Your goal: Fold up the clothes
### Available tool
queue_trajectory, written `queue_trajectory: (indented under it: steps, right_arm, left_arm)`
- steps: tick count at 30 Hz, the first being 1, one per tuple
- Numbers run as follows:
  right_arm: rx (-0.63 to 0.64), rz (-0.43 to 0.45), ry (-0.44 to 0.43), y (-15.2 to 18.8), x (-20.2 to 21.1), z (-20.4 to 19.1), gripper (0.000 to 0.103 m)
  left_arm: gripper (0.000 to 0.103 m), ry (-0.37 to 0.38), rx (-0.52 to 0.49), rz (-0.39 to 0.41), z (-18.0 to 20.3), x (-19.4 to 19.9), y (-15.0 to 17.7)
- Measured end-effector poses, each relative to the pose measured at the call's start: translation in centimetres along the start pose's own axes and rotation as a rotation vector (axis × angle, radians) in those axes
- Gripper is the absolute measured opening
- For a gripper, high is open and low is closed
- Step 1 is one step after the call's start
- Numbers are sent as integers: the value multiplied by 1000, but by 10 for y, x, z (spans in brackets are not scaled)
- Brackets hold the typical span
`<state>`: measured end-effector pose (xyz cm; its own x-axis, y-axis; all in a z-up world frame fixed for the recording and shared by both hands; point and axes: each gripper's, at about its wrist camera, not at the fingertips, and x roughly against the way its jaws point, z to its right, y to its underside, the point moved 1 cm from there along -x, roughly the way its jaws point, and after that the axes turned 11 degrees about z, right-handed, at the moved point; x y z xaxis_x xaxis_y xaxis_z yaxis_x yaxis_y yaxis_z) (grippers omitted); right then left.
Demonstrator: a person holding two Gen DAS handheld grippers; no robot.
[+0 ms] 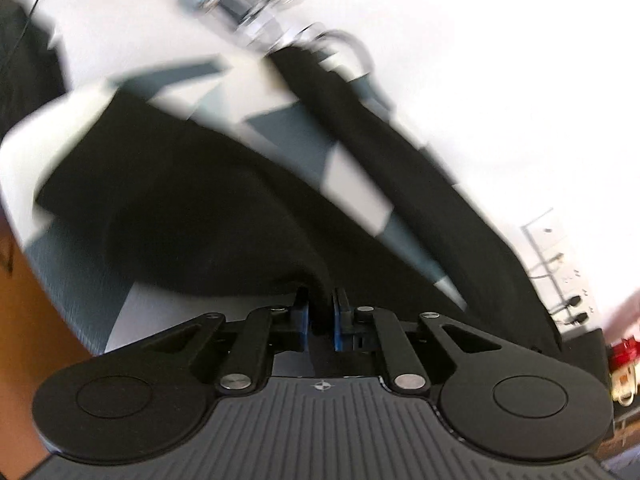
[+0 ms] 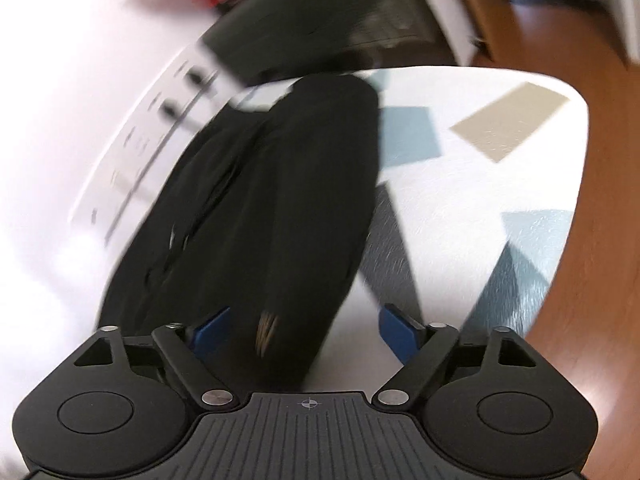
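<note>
A black garment (image 1: 200, 208) lies stretched across a white table cover (image 1: 132, 40) with grey-blue patches. My left gripper (image 1: 321, 300) is shut on a bunched edge of this cloth, which rises in a fold between the blue pads. In the right wrist view the same black garment (image 2: 288, 184) runs away from me as a long, partly folded strip. My right gripper (image 2: 305, 320) stands open over its near end: the cloth lies between the blue fingers (image 2: 398, 328), nearer the left one, and neither pad presses on it. Both views are blurred.
The white table cover (image 2: 460, 208) has blue and beige patches and a rounded edge, with wooden floor (image 2: 600, 160) beyond it. A white wall with sockets (image 2: 172, 112) runs along the garment's far side. Red objects (image 1: 626, 350) and a dark blurred mass (image 2: 320, 20) sit at the table's end.
</note>
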<state>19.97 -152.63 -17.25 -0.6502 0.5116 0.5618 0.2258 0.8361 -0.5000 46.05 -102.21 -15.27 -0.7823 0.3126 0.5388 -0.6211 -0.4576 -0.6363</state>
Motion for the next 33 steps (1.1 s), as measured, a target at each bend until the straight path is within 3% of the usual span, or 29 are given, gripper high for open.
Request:
queue_trajectory:
  steps: [4,6,7,8,10,14,19,22,28,33]
  right_arm:
    - [-161,22,-13,-15,-22,10,65]
    - [-201,14,-16,-17,-33,12,47]
    - [-216,10,-12,-18,-38,13,30]
    - [-225,19,-14,-18,-39,14,20]
    - [-230,58,-38,-20,-33,10,11]
    - [-151,188,-132,-32,3,-13,10]
    - [-189,258,-232,-55,36,-32,10]
    - [-187,273,-249,-68,37,-45,10]
    - [-139,294,-263,-90,12,-91,10]
    - [-73,276,-285,-117,-43,-137,10]
  left_arm:
    - [10,128,-97,91,41,24,-22]
    - [10,198,-136,138,61,36,-33]
    - [10,202,-114,144,63,36,-37]
    - [10,206,-92,150,65,37,-42]
    - [10,201,-66,155,64,38,-47]
    - [10,208,-33,166,53,55,-53]
    - [10,305,-129,217,62,85,-66]
    - [10,348,-116,229,77,86,-79]
    - [10,327,-14,243,98,42,-110]
    - [10,231,19,273,121,-24,-130]
